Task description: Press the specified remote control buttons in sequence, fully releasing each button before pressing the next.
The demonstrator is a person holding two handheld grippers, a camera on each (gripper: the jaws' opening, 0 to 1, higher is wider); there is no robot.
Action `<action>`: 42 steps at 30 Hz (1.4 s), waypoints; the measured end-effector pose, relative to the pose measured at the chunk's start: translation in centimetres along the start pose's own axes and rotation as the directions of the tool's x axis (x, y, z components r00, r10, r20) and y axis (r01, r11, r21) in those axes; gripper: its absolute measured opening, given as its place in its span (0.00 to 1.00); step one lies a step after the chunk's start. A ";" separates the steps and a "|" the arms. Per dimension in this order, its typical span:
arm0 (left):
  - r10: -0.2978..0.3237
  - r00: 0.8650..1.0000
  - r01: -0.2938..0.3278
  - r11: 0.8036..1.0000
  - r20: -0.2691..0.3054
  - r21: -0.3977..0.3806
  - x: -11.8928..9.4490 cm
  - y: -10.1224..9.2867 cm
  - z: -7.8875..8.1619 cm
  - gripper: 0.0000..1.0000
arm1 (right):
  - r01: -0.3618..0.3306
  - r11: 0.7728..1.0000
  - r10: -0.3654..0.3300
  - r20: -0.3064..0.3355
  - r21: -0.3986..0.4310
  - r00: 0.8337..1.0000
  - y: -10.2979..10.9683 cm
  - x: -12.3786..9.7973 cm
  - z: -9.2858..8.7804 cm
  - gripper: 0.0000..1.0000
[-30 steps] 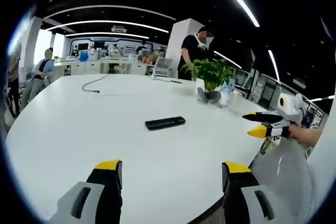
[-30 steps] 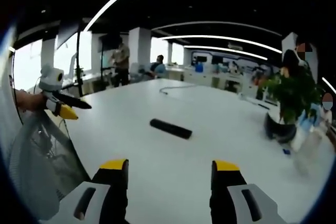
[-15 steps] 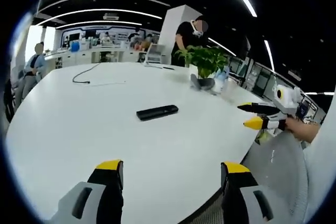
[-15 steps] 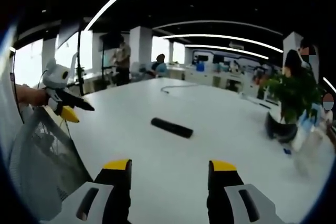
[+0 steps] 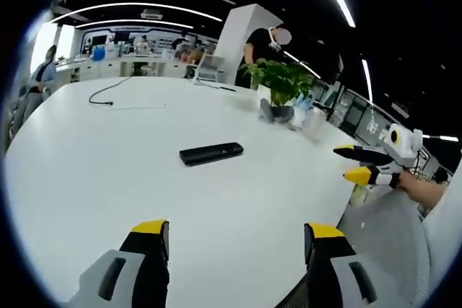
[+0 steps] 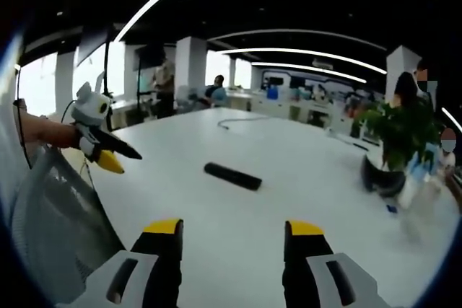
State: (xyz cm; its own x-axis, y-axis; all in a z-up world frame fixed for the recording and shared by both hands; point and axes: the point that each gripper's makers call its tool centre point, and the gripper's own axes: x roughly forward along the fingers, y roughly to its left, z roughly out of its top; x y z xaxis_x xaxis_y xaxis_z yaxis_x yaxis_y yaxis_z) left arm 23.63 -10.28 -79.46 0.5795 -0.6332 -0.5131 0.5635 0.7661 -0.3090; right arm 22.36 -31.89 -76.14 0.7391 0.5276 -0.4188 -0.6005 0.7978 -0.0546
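Note:
A black remote control (image 5: pixel 211 154) lies flat near the middle of the white table (image 5: pixel 94 171); the right gripper view has the same remote (image 6: pixel 232 177) ahead of its jaws. My left gripper (image 5: pixel 234 239) is open above the table's near edge, well short of the remote, with nothing between its yellow-tipped jaws. My right gripper (image 6: pixel 234 234) is open too and holds nothing. The right gripper (image 5: pixel 359 164) enters the left gripper view from the right, held by a hand. Over in the right gripper view, the left gripper (image 6: pixel 115 155) comes in at the left.
A potted green plant (image 5: pixel 280 90) and a clear bottle (image 5: pixel 312 122) stand at the far right of the table. A dark cable (image 5: pixel 108 97) lies at the far side. A grey mesh chair (image 6: pixel 58 229) sits by the near edge. People stand and sit in the background.
The left view has shifted, so the remote sits a little lower and further left in it. In the right view the left gripper has drifted rightward toward the table.

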 end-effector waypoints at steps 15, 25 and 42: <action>-0.031 0.997 0.037 0.996 -0.072 0.079 2.7 1.1 0.6 0.82 | -0.005 1.000 0.005 -0.009 -0.007 1.000 0.1 0.1 -0.1 0.54; -0.029 0.993 0.042 0.992 -0.115 0.115 4.8 1.7 0.8 0.82 | -0.002 1.000 0.002 -0.011 0.001 1.000 0.0 0.1 -0.2 0.54; -0.020 0.979 0.067 0.971 -0.203 0.228 7.4 2.9 1.5 0.82 | 0.040 0.997 -0.041 0.002 0.062 0.999 -1.0 -0.3 -0.2 0.51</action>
State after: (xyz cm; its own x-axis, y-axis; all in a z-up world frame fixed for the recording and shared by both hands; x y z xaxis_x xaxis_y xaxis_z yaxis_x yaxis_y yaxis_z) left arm 30.41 -12.91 -82.94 0.4365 -0.6127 -0.6588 0.7206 0.6765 -0.1517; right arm 22.72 -32.89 -76.16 0.7636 0.4954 -0.4141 -0.5500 0.8350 -0.0153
